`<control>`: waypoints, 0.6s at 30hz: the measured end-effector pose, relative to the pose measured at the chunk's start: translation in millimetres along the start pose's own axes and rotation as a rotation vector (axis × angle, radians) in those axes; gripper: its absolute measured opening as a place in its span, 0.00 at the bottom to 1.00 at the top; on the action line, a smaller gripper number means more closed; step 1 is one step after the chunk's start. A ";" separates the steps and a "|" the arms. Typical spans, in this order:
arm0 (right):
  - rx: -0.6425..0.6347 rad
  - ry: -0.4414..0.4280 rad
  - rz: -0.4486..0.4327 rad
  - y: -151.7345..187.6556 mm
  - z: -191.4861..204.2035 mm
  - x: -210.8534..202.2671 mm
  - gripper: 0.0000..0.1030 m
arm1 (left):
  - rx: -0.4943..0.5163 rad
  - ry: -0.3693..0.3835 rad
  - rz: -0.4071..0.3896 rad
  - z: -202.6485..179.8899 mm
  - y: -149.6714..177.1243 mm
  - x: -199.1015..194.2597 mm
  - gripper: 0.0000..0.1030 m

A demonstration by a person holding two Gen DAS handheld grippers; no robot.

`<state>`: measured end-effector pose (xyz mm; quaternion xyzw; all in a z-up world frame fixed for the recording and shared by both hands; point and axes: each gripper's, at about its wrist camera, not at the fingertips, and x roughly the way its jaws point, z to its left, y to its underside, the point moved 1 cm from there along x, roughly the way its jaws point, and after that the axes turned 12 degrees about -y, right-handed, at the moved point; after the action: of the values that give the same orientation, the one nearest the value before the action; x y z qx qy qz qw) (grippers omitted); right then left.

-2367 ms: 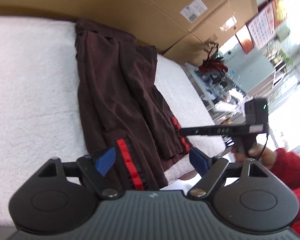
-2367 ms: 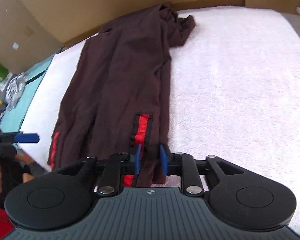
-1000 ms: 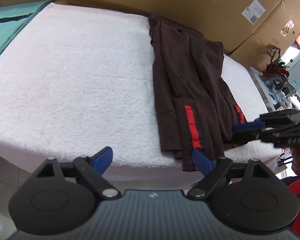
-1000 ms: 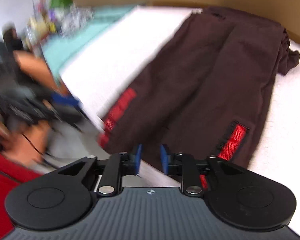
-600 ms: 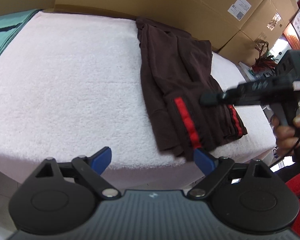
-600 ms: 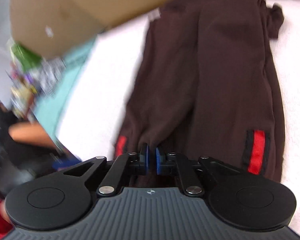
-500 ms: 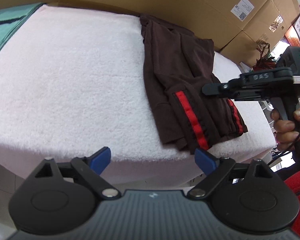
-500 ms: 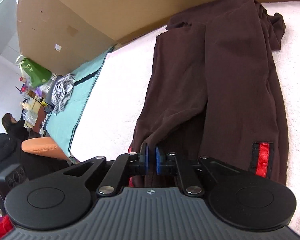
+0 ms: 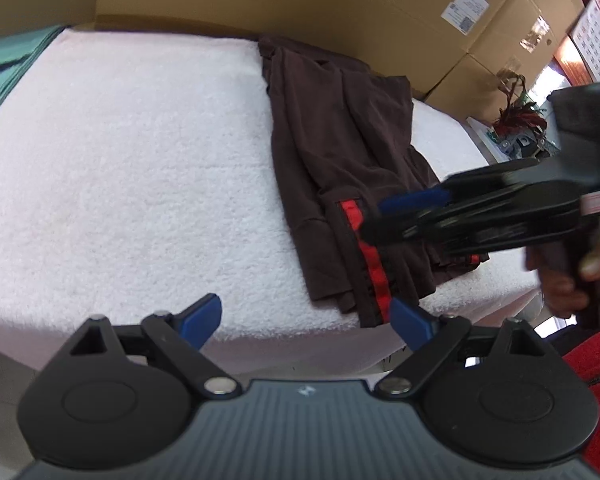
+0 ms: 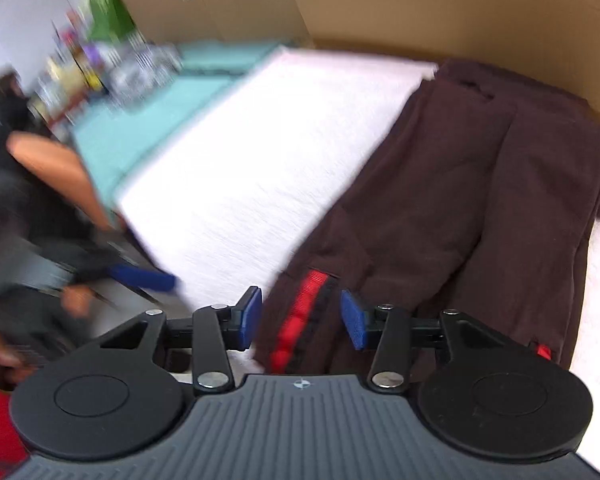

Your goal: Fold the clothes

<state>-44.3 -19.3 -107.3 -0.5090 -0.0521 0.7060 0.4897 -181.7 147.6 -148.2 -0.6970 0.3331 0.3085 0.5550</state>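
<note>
A dark brown garment (image 9: 340,152) with red stripes (image 9: 370,264) lies lengthwise on the white towel-covered table (image 9: 120,160), its hem at the front edge. My left gripper (image 9: 306,320) is open and empty, just off the front edge, with its right pad near the hem. My right gripper (image 9: 392,216) reaches in from the right over the striped hem. In the right wrist view the right gripper (image 10: 300,320) is open. The garment (image 10: 460,200) and one red stripe (image 10: 300,312) show between its pads; nothing is gripped. The left gripper (image 10: 148,278) is a blur at the left.
Cardboard boxes (image 9: 340,0) wall off the table's far side. A teal cloth (image 10: 148,120) covers the surface to the left. A hand (image 9: 572,280) and red sleeve (image 9: 596,380) are at the right. Blurred clutter and a person sit at the far left (image 10: 28,120).
My right gripper was shut on the garment's hem; it has now opened and let go, swinging left over the striped hem. My left gripper came closer to the front edge.
</note>
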 end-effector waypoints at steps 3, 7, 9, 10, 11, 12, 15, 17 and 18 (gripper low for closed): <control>0.034 -0.001 -0.011 -2.4 -1.6 2.8 0.13 | 0.028 -0.012 -0.003 -4.0 2.8 -2.8 0.90; 0.113 -0.065 -0.070 -12.4 -6.9 2.3 0.12 | 0.024 -0.002 0.019 -5.9 9.4 -2.3 0.90; 0.130 -0.074 -0.088 -12.0 -9.7 -0.8 0.16 | 0.032 0.000 0.026 -7.9 10.5 -1.9 0.90; 0.127 -0.067 -0.091 -10.1 -9.6 -2.3 0.17 | 0.039 0.000 0.025 -9.0 10.0 -2.3 0.90; 0.124 -0.059 -0.094 -8.2 -9.4 -3.9 0.17 | 0.046 0.001 0.023 -10.1 9.4 -2.6 0.90; 0.122 -0.052 -0.097 -6.3 -9.3 -5.5 0.19 | 0.054 0.002 0.022 -11.2 8.8 -3.0 0.90; 0.113 -0.030 -0.106 -0.6 -8.8 -10.3 0.35 | 0.043 0.018 0.018 -10.7 5.7 -3.4 0.90; 0.108 -0.015 -0.113 3.3 -8.4 -13.5 0.35 | 0.038 0.030 0.005 -11.2 -0.1 -4.3 0.90; 0.105 -0.008 -0.116 5.2 -8.3 -15.1 0.35 | 0.043 0.037 -0.012 -12.6 -4.6 -5.5 0.90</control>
<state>-41.2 -36.7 -104.1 -0.4758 -0.0461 0.6803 0.5556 -180.5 136.7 -138.7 -0.6927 0.3456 0.2848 0.5653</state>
